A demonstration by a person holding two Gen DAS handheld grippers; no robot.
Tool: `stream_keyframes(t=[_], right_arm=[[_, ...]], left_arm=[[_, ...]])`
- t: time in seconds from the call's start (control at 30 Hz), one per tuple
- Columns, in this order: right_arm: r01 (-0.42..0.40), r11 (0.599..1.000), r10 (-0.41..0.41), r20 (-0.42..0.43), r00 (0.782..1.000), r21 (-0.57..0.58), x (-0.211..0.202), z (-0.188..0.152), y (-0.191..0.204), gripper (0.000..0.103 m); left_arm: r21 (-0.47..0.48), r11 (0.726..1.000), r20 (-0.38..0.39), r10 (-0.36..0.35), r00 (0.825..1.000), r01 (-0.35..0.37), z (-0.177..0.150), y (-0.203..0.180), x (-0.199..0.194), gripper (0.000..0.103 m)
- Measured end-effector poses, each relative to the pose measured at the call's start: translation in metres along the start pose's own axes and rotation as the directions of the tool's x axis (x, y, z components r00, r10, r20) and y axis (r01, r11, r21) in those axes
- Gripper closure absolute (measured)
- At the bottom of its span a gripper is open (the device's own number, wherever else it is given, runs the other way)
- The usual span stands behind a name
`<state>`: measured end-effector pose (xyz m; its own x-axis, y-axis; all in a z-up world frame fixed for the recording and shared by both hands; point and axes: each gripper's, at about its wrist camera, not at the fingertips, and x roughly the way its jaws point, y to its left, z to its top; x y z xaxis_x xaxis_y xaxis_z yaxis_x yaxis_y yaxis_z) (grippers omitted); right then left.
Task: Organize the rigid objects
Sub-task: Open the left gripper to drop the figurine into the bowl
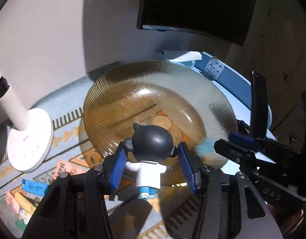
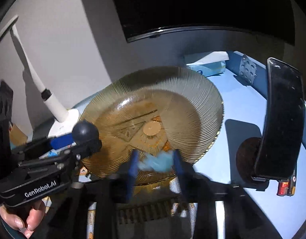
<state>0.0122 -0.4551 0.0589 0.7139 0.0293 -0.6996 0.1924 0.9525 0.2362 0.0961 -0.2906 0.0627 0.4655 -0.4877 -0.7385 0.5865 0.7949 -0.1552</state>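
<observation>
Left tool (image 1: 152, 160): jaws part-open w/ a small figurine (image 1: 150, 159) between the blue pads (image 1: 118, 168). There's a visible gap each side of the white body, so the pads don't seem to press on it; whether the ears touch is unclear. The figurine stands upright, dark round head (image 1: 152, 141) toward the amber glass plate (image 1: 121, 91), feet near the plate's near rim.

Right tool (image 2: 156, 168): jaws also part-open, blurred, w/ a soft-looking pale blue thing (image 2: 158, 162) between them at the plate's near edge. No clear pinch seen, and the blur makes contact hard to call.

Handling, as a guess: the figurine looks like light hard plastic, glossy and top-heavy, so it's prone to tip or slip. Best hold is prob. across the torso just under the head, not on the round head itself. The plate is ribbed glass: rigid, fragile, slick, so things should be set in gently.

Further out: the plate sits on a patterned mat atop the surface (image 2: 242, 107). A white lamp base (image 1: 29, 141) is left of it. A dark phone (image 2: 280, 119) on a stand is to the right, and a blister pack (image 1: 214, 68) lies beyond.
</observation>
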Motion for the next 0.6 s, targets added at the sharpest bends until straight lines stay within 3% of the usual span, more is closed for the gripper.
stream_keyframes(t=[0.03,0.13,0.3,0.47,0.6], right_arm=[[0.002,1.000,-0.002,0.022,1.000,0.012,-0.006,0.001,-0.002,0.044],[0.000,0.999,-0.005,0.094,0.996,0.048,-0.034,0.003,-0.010,0.044],[-0.047,0.994,0.028,0.181,0.983,0.101,-0.079,0.002,-0.016,0.043],[-0.110,0.992,0.096,0.199,0.975,0.063,-0.099,-0.005,0.016,0.043],[-0.161,0.987,0.160,0.189,0.969,-0.006,-0.104,-0.015,0.058,0.043]], left_arm=[[-0.001,1.000,0.007,0.001,1.000,-0.001,0.001,0.001,-0.006,0.034],[-0.008,1.000,0.089,0.031,0.996,-0.030,0.001,0.011,-0.043,0.032],[-0.100,0.995,0.216,0.032,0.976,-0.011,-0.017,0.050,-0.120,0.023],[-0.186,0.980,0.294,0.120,0.948,-0.067,-0.057,0.082,-0.190,0.023],[-0.276,0.954,0.345,0.207,0.915,-0.112,-0.098,0.108,-0.242,0.023]])
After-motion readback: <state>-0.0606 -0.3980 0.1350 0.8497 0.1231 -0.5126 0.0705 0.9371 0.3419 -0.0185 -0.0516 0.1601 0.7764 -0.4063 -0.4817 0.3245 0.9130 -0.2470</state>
